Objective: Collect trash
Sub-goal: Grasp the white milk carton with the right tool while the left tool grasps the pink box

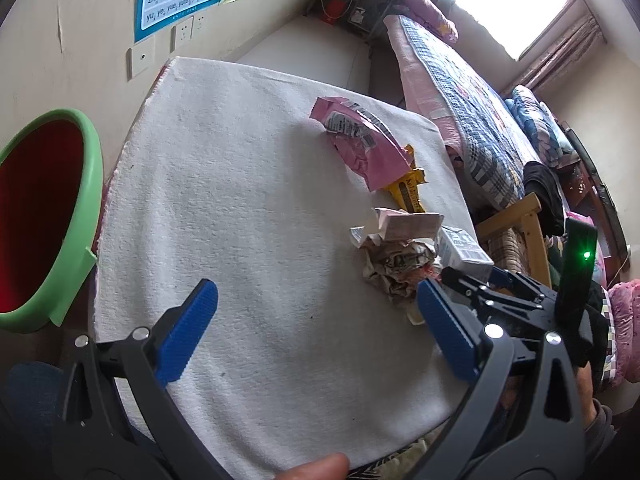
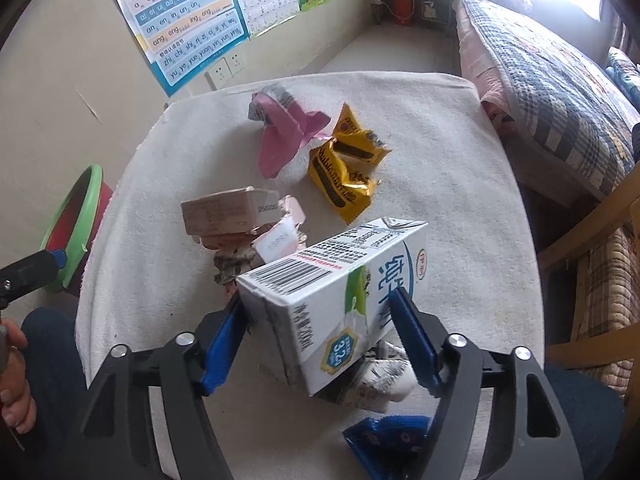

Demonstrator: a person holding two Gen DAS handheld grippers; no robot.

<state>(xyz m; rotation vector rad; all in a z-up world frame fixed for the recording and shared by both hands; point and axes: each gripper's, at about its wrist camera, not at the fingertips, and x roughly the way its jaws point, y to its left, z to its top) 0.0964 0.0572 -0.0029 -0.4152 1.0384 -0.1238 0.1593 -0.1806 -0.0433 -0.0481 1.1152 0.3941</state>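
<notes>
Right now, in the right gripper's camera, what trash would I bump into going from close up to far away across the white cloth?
blue wrapper → milk carton between the right gripper fingers → small cardboard box → yellow snack packet → pink wrapper

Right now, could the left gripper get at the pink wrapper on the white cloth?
Probably yes: the left gripper is open and empty, with bare white cloth between it and the pink wrapper; the crumpled paper lies off to the side.

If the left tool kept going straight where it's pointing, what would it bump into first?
Most likely just the bare white cloth on the table. The left tool is open and empty, and the crumpled paper lies off to its right.
</notes>
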